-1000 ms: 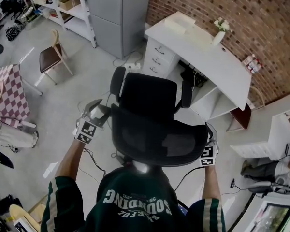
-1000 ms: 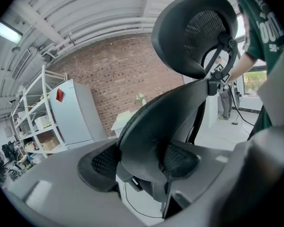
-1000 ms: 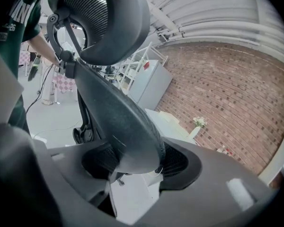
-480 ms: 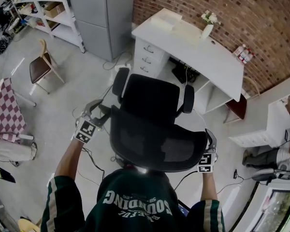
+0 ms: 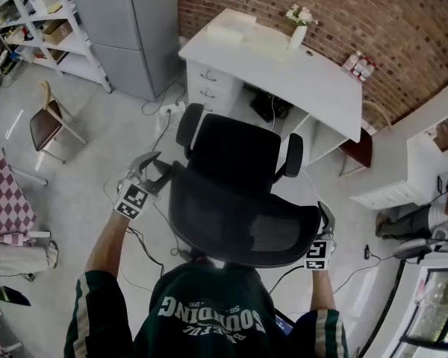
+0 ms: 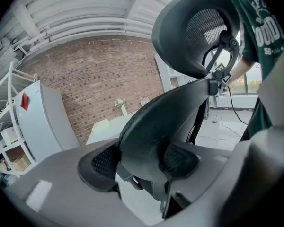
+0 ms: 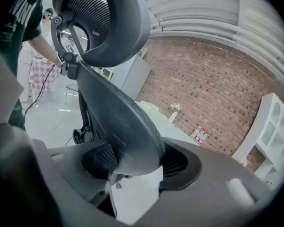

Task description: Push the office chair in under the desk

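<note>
Lower centre of the head view: left claw [image 5: 158,171] and right claw [image 5: 325,216], each clamped wide on a side edge of the office chair [image 5: 235,155] backrest, equally near. Beyond them, seat pointing up-frame. Farthest, white desk [image 5: 284,69], kneehole dead ahead, chair not yet under it. Calls for a straight, even forward push.

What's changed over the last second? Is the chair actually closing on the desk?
The office chair has rolled toward the white desk, which now sits nearer ahead; it is not under it yet. Unchanged: left gripper and right gripper, jaws still clamped on the side edges of the backrest.
</note>
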A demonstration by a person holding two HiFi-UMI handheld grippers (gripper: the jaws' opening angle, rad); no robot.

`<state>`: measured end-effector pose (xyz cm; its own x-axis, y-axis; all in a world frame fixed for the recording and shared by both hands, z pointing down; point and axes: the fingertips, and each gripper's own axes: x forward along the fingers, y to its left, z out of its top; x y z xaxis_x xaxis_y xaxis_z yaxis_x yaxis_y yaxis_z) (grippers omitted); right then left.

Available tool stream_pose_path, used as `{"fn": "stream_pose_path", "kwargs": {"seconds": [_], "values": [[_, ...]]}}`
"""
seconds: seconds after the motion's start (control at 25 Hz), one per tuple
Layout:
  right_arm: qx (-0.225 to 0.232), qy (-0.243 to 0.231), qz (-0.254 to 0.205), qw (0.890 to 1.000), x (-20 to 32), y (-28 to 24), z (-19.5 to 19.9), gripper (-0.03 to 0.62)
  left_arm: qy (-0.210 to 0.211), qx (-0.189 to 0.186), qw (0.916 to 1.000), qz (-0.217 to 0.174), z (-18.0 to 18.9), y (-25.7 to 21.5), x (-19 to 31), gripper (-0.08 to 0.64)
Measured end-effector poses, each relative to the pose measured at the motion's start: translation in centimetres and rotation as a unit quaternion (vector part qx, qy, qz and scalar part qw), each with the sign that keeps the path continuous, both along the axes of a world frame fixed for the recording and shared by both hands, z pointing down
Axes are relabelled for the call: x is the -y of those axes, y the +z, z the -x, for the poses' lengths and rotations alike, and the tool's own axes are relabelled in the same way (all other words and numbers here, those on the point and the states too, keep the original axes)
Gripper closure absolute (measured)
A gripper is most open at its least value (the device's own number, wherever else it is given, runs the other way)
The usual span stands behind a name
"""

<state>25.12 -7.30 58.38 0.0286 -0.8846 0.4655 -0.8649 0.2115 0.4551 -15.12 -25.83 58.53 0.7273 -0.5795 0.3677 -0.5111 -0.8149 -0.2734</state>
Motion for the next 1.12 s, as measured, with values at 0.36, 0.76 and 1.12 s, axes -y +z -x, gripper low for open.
{"fn": "stream_pose_path", "kwargs": {"seconds": [0.36, 0.76, 1.12], "values": [[-0.002, 0.022, 0.004, 1.000, 1.1, 0.3, -3.6, 0.345, 0.024, -0.010, 0.9996, -0.009, -4.2, 0.2, 2.6, 0.302], [-0.005, 0.037, 0.001, 0.999, 3.3, 0.7, -5.3, 0.345, 0.037, -0.007, 0.9993, -0.009, -6.3, 0.3, 6.0, 0.302], [-0.011, 0.049, 0.005, 0.999, 6.5, 0.5, -7.0, 0.345, 0.042, -0.005, 0.9991, -0.006, -8.5, 0.5, 9.8, 0.302]]}}
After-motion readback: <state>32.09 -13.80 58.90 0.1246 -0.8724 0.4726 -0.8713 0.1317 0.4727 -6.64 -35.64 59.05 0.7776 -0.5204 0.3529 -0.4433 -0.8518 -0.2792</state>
